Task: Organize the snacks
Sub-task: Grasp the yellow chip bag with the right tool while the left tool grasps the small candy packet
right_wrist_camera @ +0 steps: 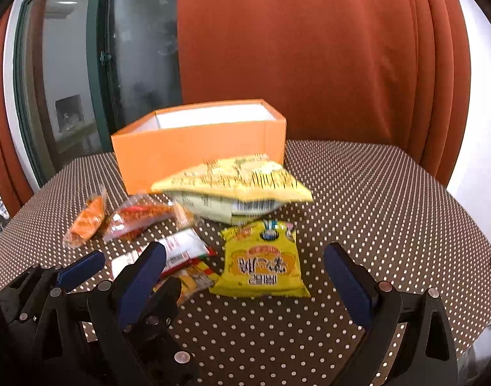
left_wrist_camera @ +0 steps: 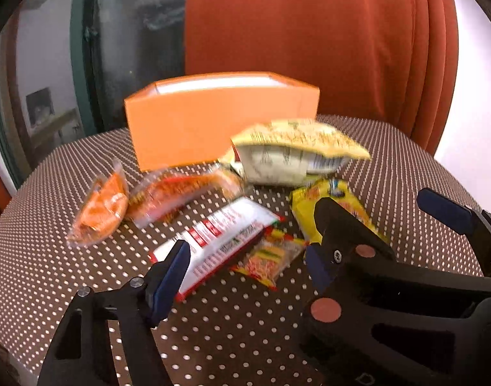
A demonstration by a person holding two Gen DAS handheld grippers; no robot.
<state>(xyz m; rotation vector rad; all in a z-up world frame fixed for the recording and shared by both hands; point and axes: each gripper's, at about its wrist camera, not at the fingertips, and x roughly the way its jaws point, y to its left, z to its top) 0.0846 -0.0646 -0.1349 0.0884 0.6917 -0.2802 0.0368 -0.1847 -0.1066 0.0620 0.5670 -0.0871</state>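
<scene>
An open orange box (left_wrist_camera: 213, 122) (right_wrist_camera: 197, 151) stands at the back of the dotted table. In front of it lie a large pale yellow bag (left_wrist_camera: 293, 151) (right_wrist_camera: 239, 186), a bright yellow snack bag (right_wrist_camera: 264, 263) (left_wrist_camera: 313, 199), a white and red packet (left_wrist_camera: 219, 241) (right_wrist_camera: 181, 247), a small clear candy packet (left_wrist_camera: 271, 260) (right_wrist_camera: 194, 283) and two orange packets (left_wrist_camera: 100, 212) (right_wrist_camera: 87, 218). My left gripper (left_wrist_camera: 245, 273) is open and empty, over the white packet and candy packet. My right gripper (right_wrist_camera: 245, 276) is open and empty, framing the bright yellow bag.
The brown table with white dots (right_wrist_camera: 374, 209) is round-edged. An orange curtain (right_wrist_camera: 309, 48) hangs behind, with a dark window (right_wrist_camera: 132, 48) at the left. The right gripper's body (left_wrist_camera: 390, 273) crowds the left wrist view's right side.
</scene>
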